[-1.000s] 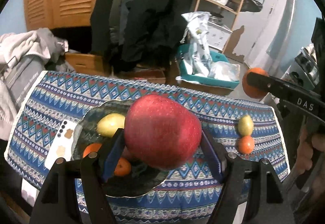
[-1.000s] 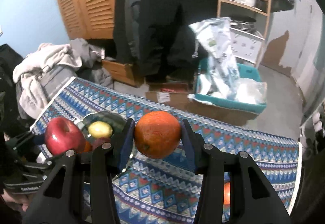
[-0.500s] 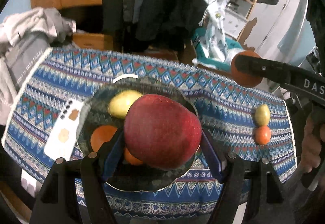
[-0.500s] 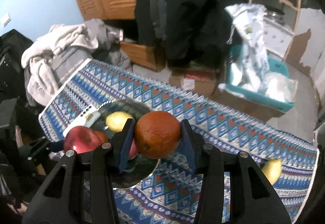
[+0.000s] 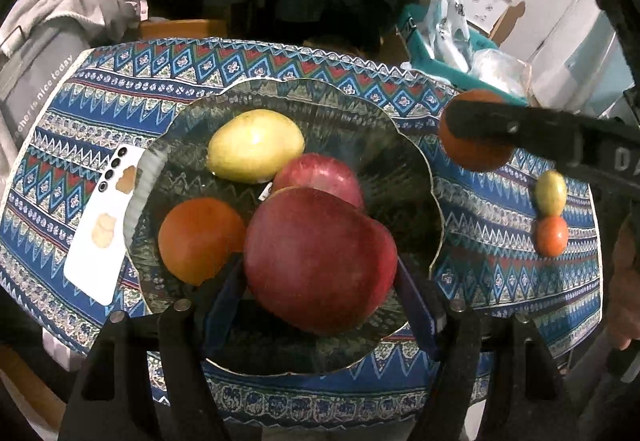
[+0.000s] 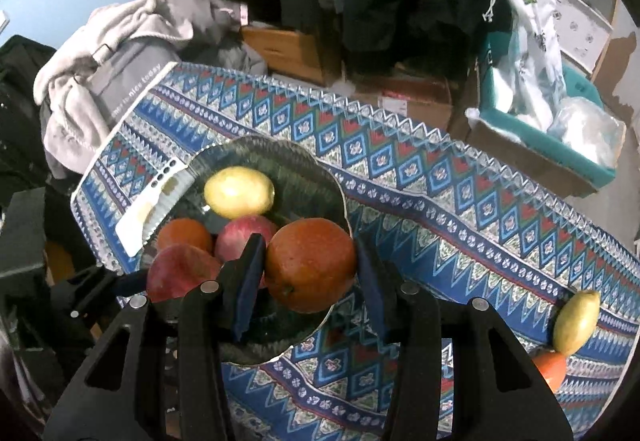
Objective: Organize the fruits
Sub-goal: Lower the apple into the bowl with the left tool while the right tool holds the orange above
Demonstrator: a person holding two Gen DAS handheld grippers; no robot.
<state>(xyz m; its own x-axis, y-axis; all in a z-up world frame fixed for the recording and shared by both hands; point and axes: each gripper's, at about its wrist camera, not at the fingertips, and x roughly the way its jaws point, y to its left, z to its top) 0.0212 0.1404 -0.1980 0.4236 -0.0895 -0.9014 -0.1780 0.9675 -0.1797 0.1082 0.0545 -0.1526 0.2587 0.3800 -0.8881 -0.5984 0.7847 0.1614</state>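
Left gripper (image 5: pixel 320 281) clamps a red apple (image 5: pixel 320 261), right gripper (image 6: pixel 310 273) clamps an orange (image 6: pixel 310 265), both tilted downward.

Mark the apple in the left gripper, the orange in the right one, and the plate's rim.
red apple (image 5: pixel 320 261), left wrist view, centre of its skin.
orange (image 6: pixel 310 265), right wrist view, centre of its front.
plate (image 5: pixel 434 177), left wrist view, right rim.

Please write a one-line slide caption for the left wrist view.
Left gripper holds a big red apple above the dark glass plate of fruit.
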